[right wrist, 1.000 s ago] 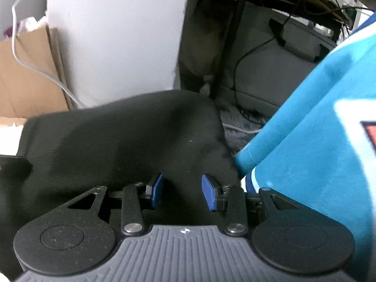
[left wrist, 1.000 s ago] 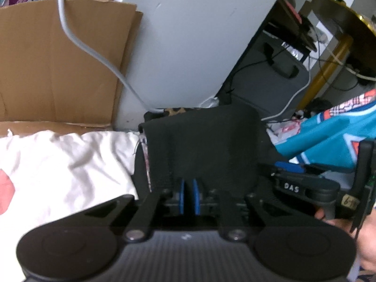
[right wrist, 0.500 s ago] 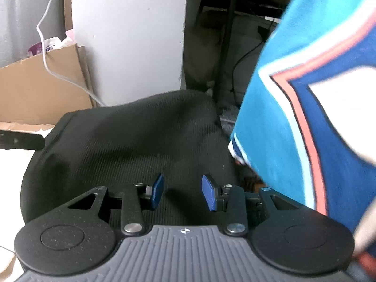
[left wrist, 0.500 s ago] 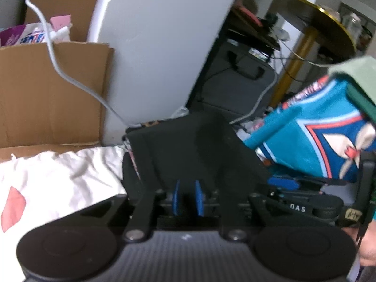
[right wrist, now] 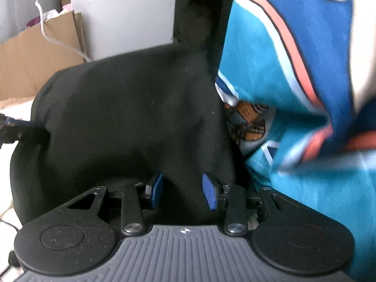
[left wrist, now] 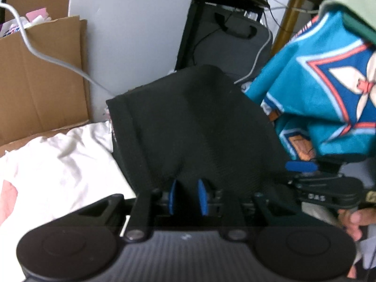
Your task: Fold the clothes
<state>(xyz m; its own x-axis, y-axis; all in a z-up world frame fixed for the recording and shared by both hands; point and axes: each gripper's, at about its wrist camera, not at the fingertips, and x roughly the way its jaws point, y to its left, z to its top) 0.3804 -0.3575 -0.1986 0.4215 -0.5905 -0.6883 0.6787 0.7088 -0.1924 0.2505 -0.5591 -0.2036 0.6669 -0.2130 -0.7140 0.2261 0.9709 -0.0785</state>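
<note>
A black ribbed garment (left wrist: 199, 122), folded into a thick bundle, lies ahead of both grippers; the right wrist view shows it (right wrist: 131, 117) filling the middle. My left gripper (left wrist: 187, 197) is at its near left edge. Its jaws are opening, with a dark gap between the blue pads and the cloth's edge loose between them. My right gripper (right wrist: 182, 191) sits at the near right edge, and black cloth bulges up from between its pads. One of its blue pads (left wrist: 300, 166) shows in the left wrist view beside a person's hand (left wrist: 352, 221).
A teal garment with red and white patterns (left wrist: 317, 89) hangs close on the right, looming over the right gripper (right wrist: 293, 58). White bedding (left wrist: 58, 164) lies to the left. Behind stand a cardboard box (left wrist: 42, 82), a white panel (left wrist: 131, 35), a grey cable (left wrist: 47, 56) and a grey case (left wrist: 230, 47).
The left pads have moved apart from nearly touching. Both grippers and the black garment have shifted toward the teal garment, which now fills much more of the right side.
</note>
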